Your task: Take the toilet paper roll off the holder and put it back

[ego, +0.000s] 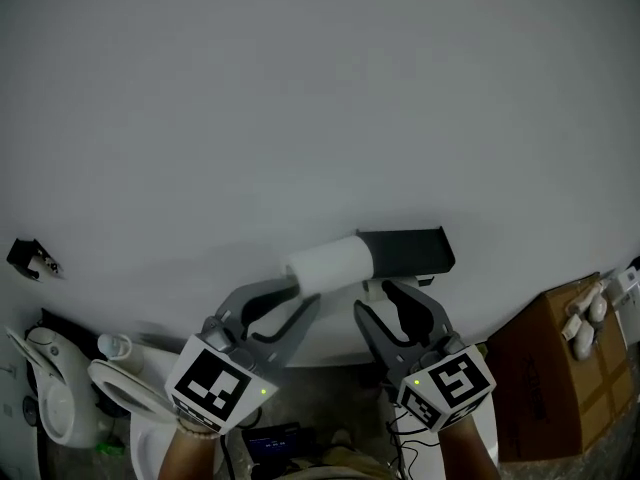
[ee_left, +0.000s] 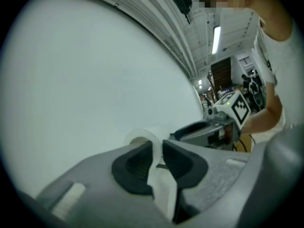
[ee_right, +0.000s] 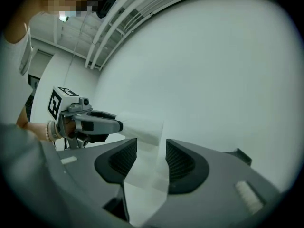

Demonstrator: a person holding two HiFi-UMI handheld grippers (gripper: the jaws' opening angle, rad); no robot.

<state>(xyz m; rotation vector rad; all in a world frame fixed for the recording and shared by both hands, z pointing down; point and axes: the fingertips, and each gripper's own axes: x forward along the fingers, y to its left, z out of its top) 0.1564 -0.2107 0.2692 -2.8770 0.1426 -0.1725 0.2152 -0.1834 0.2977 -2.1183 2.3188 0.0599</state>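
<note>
Just nine o'clock of the holder (ego: pixel 405 253), left gripper (ego: pixel 303 296) pinches the surely light, squashy roll (ego: pixel 330 265) by its rim, right gripper (ego: pixel 375 298) gaping wide, gripping nothing.

Grey left gripper (ego: pixel 303 294) and right gripper (ego: pixel 378 298) — black-white marker cubes (ego: pixel 212 386), beaded bracelet (ee_right: pixel 49 131)

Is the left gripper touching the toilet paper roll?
Touching: in the left gripper view, the left gripper pinches the wall of the toilet paper roll between its jaws.

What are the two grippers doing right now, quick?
Left gripper: closed on the end of the white cylindrical toilet paper roll.
Right gripper: open; a loose white paper sheet shows between its jaws, not pinched.
</note>
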